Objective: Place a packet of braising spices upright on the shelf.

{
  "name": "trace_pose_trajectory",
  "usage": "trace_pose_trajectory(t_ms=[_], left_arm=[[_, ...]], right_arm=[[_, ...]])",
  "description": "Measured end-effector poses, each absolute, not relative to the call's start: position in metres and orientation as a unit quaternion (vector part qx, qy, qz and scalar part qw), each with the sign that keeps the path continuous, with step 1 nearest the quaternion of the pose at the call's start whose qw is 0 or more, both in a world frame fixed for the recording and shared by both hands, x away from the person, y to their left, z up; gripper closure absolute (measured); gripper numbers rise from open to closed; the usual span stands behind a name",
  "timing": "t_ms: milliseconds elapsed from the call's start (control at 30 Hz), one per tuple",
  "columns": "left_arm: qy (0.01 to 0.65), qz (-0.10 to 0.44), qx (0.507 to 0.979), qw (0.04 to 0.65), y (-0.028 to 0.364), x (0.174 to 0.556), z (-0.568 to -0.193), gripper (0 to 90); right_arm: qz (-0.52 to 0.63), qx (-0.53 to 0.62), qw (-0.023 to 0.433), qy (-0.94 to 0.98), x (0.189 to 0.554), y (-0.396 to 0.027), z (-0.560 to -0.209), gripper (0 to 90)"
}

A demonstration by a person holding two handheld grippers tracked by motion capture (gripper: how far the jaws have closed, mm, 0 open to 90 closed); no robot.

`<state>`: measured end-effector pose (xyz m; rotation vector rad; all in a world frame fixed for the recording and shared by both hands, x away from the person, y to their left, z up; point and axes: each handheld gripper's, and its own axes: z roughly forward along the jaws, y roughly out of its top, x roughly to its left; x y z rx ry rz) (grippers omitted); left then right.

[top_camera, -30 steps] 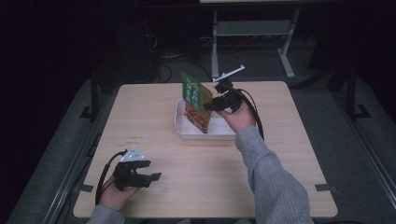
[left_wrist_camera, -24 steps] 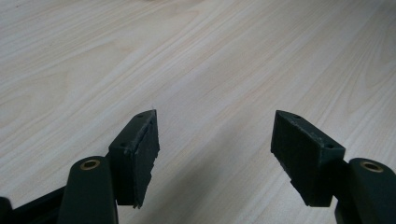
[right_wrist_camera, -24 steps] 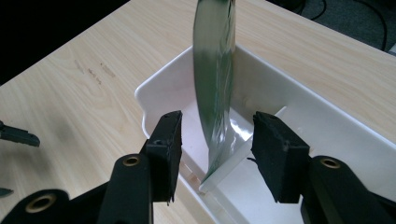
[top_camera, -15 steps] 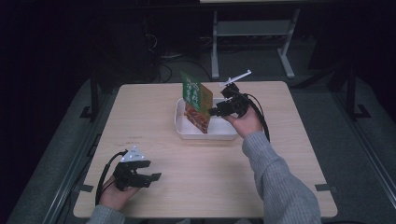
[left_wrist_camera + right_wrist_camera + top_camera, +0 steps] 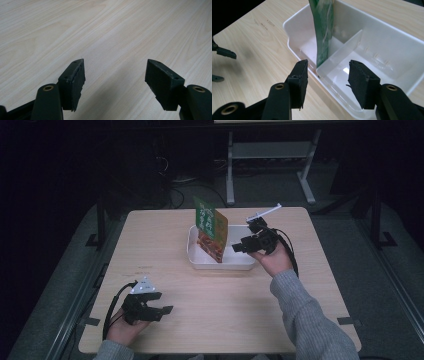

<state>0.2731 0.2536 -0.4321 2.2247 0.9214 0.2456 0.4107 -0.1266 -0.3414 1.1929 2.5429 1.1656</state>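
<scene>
Standing: pouch (image 5: pixel 210 228) upright in the left compartment of the white tray (image 5: pixel 222 263), leaning against the divider (image 5: pixel 342 47), mid-table (image 5: pixel 210 320).
Handling: likely light, thin and floppy film, slick; a hard squeeze would crease it.
Hold: top edge, or the side edge clear of the divider.
Right gripper (image 5: pixel 327 85): jaws wide, empty, at the tray's near wall, apart from the pouch.
Left gripper (image 5: pixel 115 83): jaws wide, empty, low over bare table, well apart.
</scene>
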Motion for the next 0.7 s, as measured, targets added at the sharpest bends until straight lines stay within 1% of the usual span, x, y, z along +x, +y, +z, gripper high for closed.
trace_pose_trajectory(t_ms=[700], left_arm=[[0.355, 0.095, 0.862, 0.349, 0.252, 0.272, -0.433, 32.0]], right_arm=[[0.382, 0.400, 0.032, 0.833, 0.384, -0.161, -0.363, 46.7]])
